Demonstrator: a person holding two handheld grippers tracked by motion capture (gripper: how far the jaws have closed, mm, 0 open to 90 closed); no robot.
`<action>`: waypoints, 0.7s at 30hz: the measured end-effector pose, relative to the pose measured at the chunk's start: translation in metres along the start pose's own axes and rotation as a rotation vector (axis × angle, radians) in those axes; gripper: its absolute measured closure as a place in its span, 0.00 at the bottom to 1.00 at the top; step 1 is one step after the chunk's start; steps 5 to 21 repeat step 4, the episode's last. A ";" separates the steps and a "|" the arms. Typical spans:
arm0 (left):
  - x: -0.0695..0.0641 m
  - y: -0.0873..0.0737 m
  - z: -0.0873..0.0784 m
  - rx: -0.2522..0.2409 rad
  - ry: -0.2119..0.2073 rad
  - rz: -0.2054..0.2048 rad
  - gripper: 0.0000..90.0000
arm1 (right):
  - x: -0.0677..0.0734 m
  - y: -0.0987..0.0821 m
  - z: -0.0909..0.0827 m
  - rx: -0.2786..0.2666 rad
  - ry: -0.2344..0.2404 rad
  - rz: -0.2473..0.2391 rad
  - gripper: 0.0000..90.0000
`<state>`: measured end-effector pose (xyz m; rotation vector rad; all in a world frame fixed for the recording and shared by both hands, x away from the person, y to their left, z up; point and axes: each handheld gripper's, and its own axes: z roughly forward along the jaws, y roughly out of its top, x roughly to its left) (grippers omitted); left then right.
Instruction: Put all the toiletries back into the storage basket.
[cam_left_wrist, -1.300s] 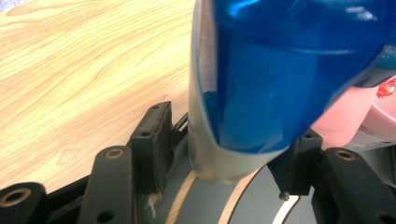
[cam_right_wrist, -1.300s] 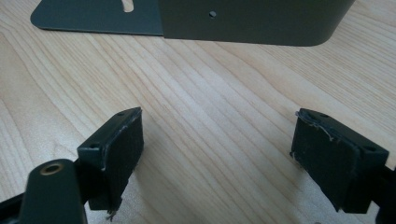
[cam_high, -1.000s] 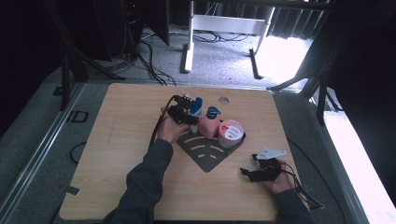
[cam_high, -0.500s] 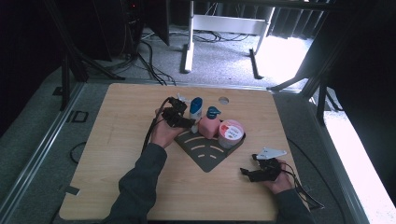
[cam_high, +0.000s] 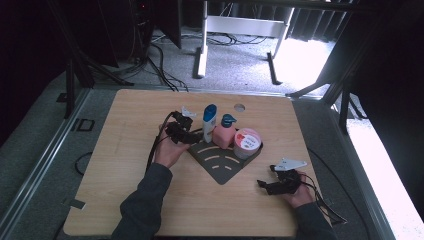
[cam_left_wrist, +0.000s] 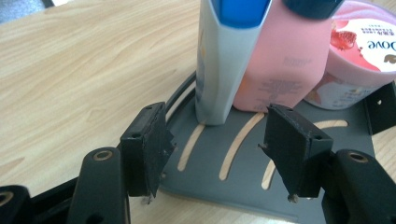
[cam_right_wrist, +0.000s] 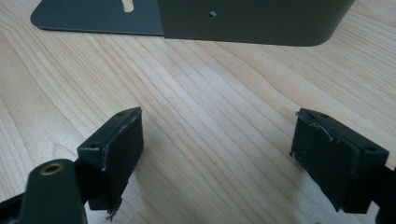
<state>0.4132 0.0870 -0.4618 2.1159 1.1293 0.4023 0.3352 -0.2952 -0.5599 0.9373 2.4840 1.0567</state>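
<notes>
Grey-white plastic, tall and flat-sided, blue cap on top: bottle (cam_left_wrist: 219, 60) upright at the left end of a dark grey slotted rack (cam_left_wrist: 243, 184), touching a pink bottle (cam_left_wrist: 280, 70) at its side. Beyond that, a pink tub (cam_left_wrist: 359, 56) with a berry-print lid, in the same row on the rack. Seen from above, bottle (cam_high: 209, 123) near the tabletop's (cam_high: 125, 150) middle. Left claw (cam_left_wrist: 215, 147) just short of the bottle's base, low over the rack's front edge, wide open, nothing between the pads. Right claw (cam_right_wrist: 217, 154) well apart, near the tabletop's right front, likewise spread wide and empty over bare wood, the rack's side wall (cam_right_wrist: 252, 21) ahead.
</notes>
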 end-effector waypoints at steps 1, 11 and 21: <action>0.000 -0.004 -0.001 -0.006 0.008 -0.004 0.44 | 0.000 0.000 0.000 0.000 0.000 0.000 0.18; 0.001 -0.007 -0.002 -0.013 0.008 -0.014 0.44 | 0.000 0.000 0.000 0.000 0.000 0.000 0.18; 0.001 -0.007 -0.002 -0.013 0.008 -0.014 0.44 | 0.000 0.000 0.000 0.000 0.000 0.000 0.18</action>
